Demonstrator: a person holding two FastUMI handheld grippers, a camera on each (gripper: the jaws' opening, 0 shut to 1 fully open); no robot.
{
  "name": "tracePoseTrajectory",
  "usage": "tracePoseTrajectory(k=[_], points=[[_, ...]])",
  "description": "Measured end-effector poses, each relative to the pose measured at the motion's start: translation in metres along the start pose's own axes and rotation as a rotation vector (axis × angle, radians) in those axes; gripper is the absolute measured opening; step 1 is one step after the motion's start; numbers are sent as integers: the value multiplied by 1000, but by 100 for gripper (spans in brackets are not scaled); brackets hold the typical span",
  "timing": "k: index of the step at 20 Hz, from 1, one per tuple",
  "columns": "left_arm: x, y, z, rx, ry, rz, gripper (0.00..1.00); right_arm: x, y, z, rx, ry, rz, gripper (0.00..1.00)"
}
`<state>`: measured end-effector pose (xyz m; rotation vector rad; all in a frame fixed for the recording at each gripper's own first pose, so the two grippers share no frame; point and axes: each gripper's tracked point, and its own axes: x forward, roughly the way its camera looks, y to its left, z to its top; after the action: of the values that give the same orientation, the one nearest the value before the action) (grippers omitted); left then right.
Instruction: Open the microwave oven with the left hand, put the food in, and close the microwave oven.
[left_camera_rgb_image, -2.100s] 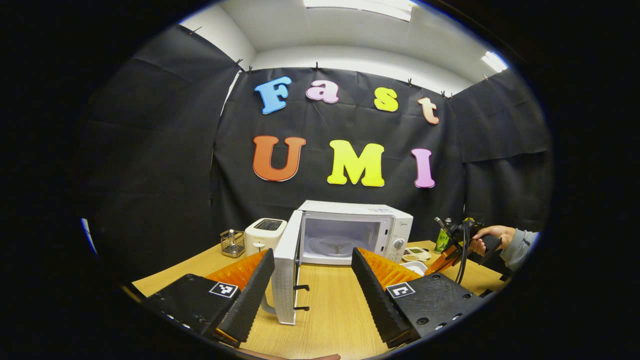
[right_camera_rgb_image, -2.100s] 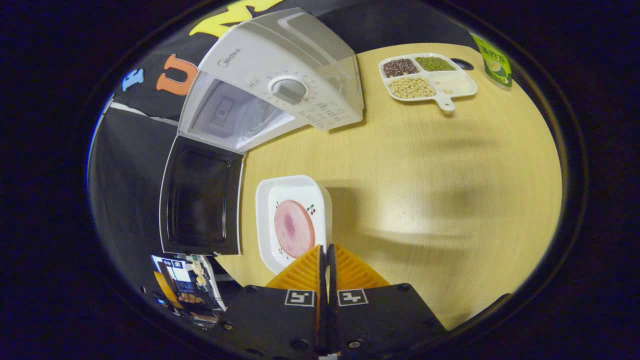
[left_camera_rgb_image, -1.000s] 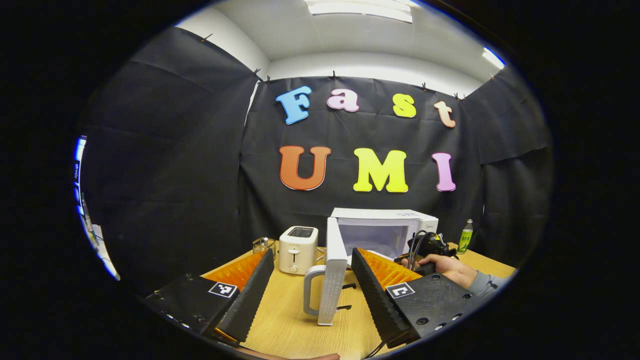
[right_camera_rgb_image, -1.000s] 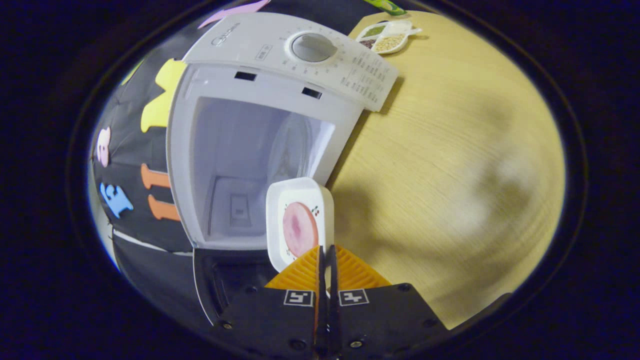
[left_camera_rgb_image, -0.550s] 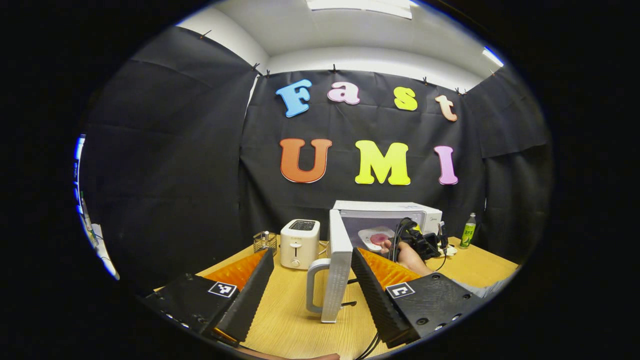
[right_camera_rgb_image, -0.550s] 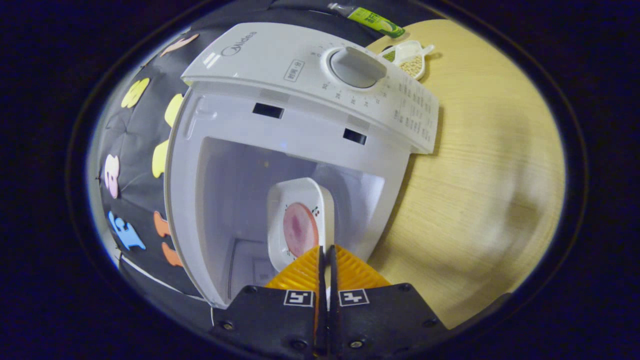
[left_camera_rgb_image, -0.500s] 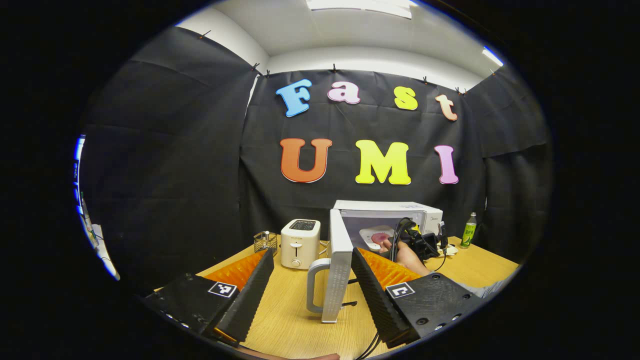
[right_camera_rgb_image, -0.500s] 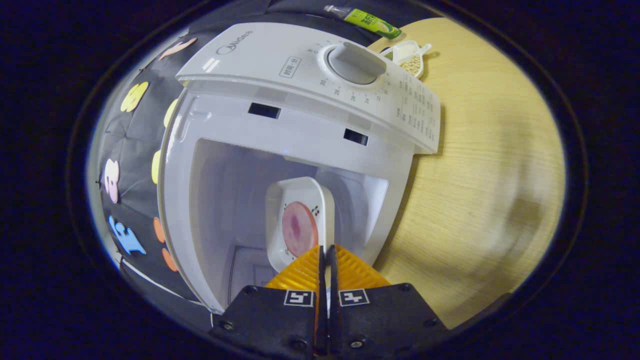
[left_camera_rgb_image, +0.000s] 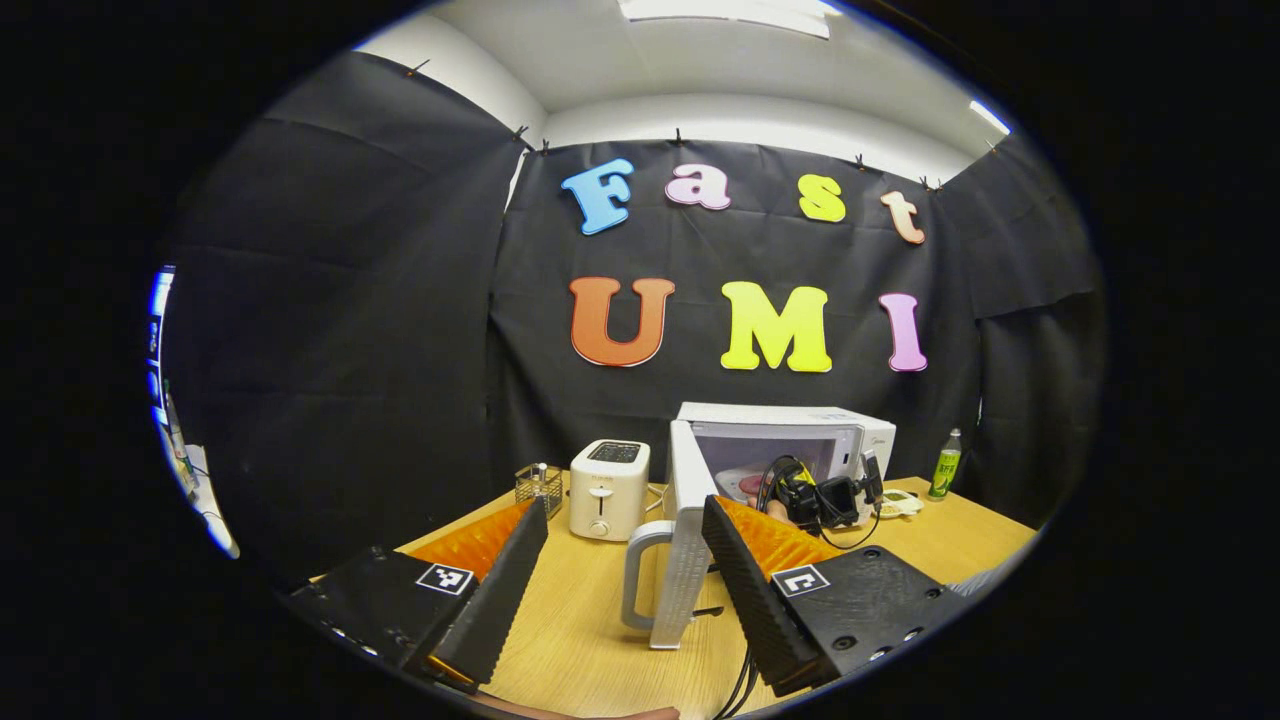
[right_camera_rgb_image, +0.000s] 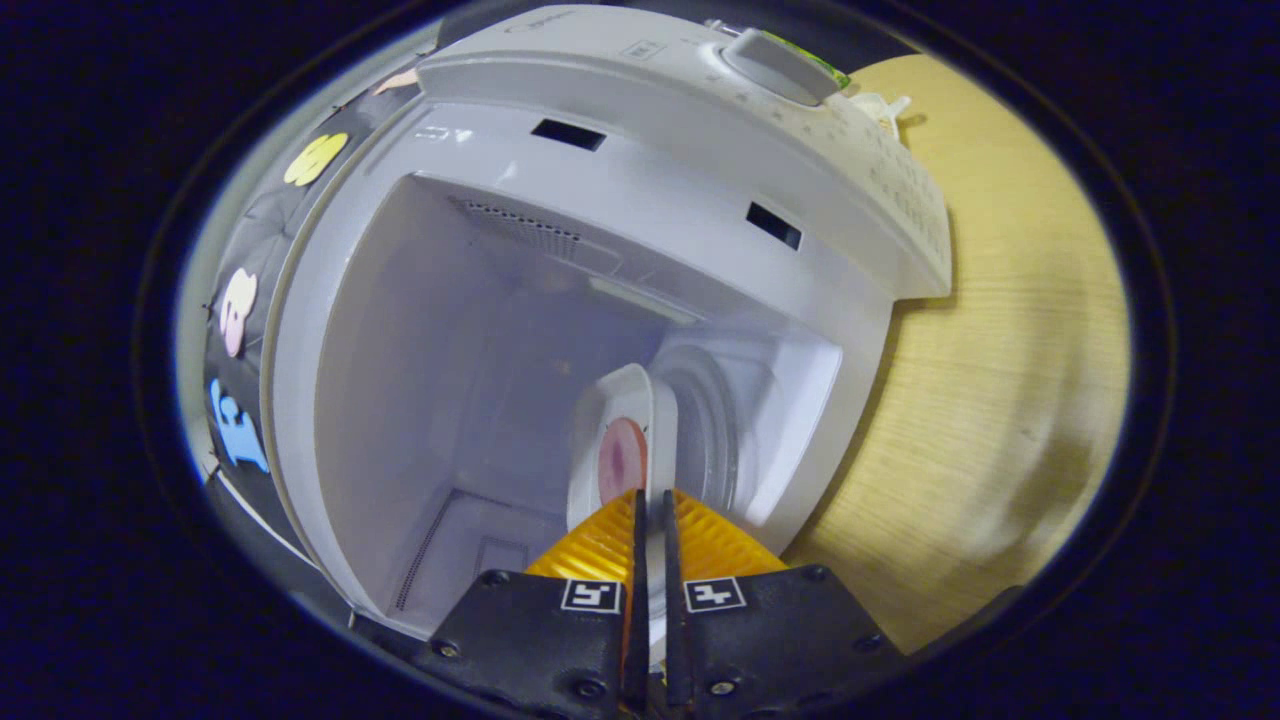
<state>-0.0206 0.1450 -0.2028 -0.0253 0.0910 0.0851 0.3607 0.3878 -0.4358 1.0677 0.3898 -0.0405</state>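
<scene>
The white microwave (left_camera_rgb_image: 790, 430) stands at the back of the wooden table with its door (left_camera_rgb_image: 685, 560) swung wide, handle (left_camera_rgb_image: 637, 575) toward me. My left gripper (left_camera_rgb_image: 625, 503) is open in front of the door and holds nothing. My right gripper (right_camera_rgb_image: 650, 495) is shut on the near rim of a white plate (right_camera_rgb_image: 612, 420) carrying a pink slice of food (right_camera_rgb_image: 622, 460). The plate is inside the microwave cavity (right_camera_rgb_image: 450, 330), beside the glass turntable (right_camera_rgb_image: 700, 430); whether it touches it I cannot tell. In the left gripper view the right gripper (left_camera_rgb_image: 815, 495) sits at the oven's opening.
A white toaster (left_camera_rgb_image: 608, 475) and a small wire basket (left_camera_rgb_image: 537, 485) stand left of the microwave. A green bottle (left_camera_rgb_image: 945, 465) and a divided dish (left_camera_rgb_image: 900, 500) are to its right. The oven's dial (right_camera_rgb_image: 780, 55) is on the control panel. Bare table (right_camera_rgb_image: 1000, 400) lies beside the oven.
The right gripper has carried the plate from the oven's opening deeper into the cavity, near the turntable. The left gripper has stayed open and hardly shifted.
</scene>
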Motion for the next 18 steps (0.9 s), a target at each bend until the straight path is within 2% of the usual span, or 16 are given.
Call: tracePoseTrajectory(k=[1, 2, 3, 6, 7, 8, 9, 10, 12, 15, 16, 17, 18], points=[[1, 1, -2, -4, 3, 4, 92, 0, 1, 1, -22, -13, 7, 2], [3, 3, -3, -9, 7, 8, 92, 0, 2, 2, -50, -24, 8, 11], [5, 4, -7, -15, 13, 10, 92, 1, 2, 1, -98, -28, 11, 3], [6, 9, -12, -28, 25, 15, 92, -2, 3, 2, -280, -41, 43, 15], [8, 12, -14, -30, 25, 20, 92, -5, 8, -1, -344, -34, 74, 19], [7, 14, -15, -31, 27, 27, 93, -12, 20, -7, -406, -25, 126, 31], [7, 18, -17, -30, 30, 36, 92, -20, 30, -9, -475, -33, 161, 64], [6, 23, -19, -29, 35, 46, 92, -25, 24, -13, -566, -36, 145, 96], [3, 31, -24, -30, 46, 66, 92, -32, 13, -15, -668, -33, 125, 100], [4, 44, -28, -35, 51, 90, 93, -48, 1, -10, -767, -4, 105, 100], [4, 49, -30, -32, 58, 97, 93, -54, -1, -5, -812, -12, 104, 90], [4, 53, -33, -29, 67, 103, 93, -62, -2, 1, -854, -22, 108, 90], [5, 59, -38, -27, 75, 111, 93, -71, -1, 6, -890, -31, 120, 100]])
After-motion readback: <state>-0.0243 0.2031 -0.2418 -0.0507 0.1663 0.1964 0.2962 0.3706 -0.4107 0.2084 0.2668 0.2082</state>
